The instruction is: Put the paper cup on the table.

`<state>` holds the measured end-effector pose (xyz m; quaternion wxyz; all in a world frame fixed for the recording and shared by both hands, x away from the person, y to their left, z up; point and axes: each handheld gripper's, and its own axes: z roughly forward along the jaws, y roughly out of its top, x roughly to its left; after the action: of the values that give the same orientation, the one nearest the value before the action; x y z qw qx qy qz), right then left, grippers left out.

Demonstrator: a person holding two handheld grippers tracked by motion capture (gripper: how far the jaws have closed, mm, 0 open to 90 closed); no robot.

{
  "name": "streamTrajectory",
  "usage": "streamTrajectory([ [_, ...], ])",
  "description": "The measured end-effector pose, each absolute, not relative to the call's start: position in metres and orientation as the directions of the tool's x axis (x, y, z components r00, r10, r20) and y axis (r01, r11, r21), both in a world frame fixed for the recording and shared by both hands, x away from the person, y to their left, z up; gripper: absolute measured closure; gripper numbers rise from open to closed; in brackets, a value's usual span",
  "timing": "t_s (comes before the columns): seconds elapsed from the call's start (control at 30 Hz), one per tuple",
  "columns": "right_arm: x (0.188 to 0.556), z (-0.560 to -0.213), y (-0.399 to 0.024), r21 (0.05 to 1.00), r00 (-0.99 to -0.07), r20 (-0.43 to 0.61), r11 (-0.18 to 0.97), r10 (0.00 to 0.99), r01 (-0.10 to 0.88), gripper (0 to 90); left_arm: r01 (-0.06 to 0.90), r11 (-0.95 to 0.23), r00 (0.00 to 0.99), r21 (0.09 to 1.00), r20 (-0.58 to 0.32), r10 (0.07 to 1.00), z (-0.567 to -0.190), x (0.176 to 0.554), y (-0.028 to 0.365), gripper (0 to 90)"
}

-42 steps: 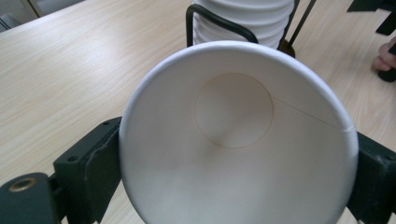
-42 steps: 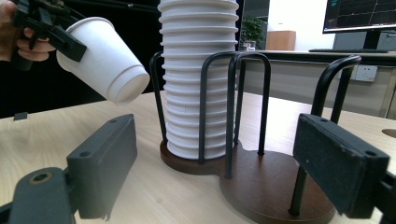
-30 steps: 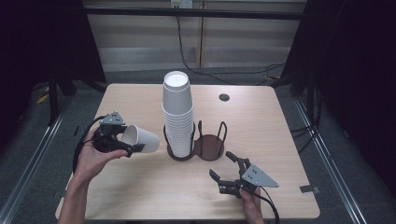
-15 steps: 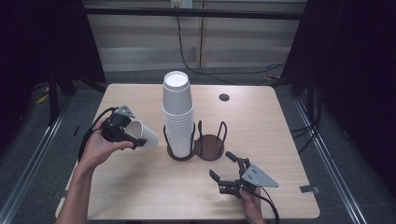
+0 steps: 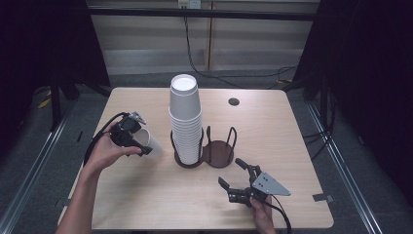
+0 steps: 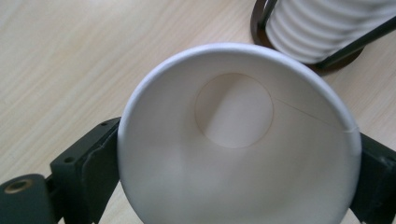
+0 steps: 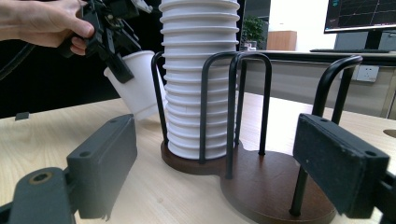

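Observation:
My left gripper [image 5: 142, 144] holds a white paper cup [image 5: 154, 146] sideways by its rim, mouth toward the camera, left of the holder. Its jaws have just been opening, but both still touch the cup [image 6: 233, 140] in the left gripper view. In the right gripper view the cup [image 7: 135, 88] hangs tilted with its base low over the table. A tall stack of white cups [image 5: 185, 114] fills the left ring of a dark wooden two-slot holder [image 5: 220, 155]; the right ring is empty. My right gripper [image 5: 230, 172] rests open near the front edge, facing the holder [image 7: 266, 186].
The light wooden table [image 5: 146, 200] has a small dark round hole [image 5: 234, 101] at the back right. A black cable trails from each gripper. Dark floor and metal rails surround the table.
The left hand has carried the cup a little right and away, closer to the holder, and slightly lower. The right gripper has not moved.

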<state>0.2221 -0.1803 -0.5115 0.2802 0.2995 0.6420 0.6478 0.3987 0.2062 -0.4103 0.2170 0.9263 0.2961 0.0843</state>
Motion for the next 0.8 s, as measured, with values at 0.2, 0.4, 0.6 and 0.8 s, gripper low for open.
streamTrajectory([
  [0.2,0.222,-0.512,-0.180,1.000,-0.664,0.028,-0.019,0.748,0.021,13.2,0.515,-0.764,0.815,0.388,0.053,0.577,-0.414,0.402,0.199,6.4],
  [0.4,0.222,-0.512,-0.180,1.000,-0.664,0.028,-0.019,0.748,0.021,13.2,0.514,-0.760,0.814,0.397,0.053,0.578,-0.417,0.404,0.194,5.4],
  [0.6,0.222,-0.512,-0.180,1.000,-0.664,0.028,-0.019,0.747,0.022,13.2,0.515,-0.767,0.820,0.383,0.041,0.571,-0.428,0.407,0.184,4.1],
  [0.8,0.222,-0.512,-0.180,1.000,-0.663,0.028,-0.018,0.748,0.021,13.2,0.529,-0.763,0.814,0.372,0.033,0.580,-0.434,0.408,0.182,6.7],
])
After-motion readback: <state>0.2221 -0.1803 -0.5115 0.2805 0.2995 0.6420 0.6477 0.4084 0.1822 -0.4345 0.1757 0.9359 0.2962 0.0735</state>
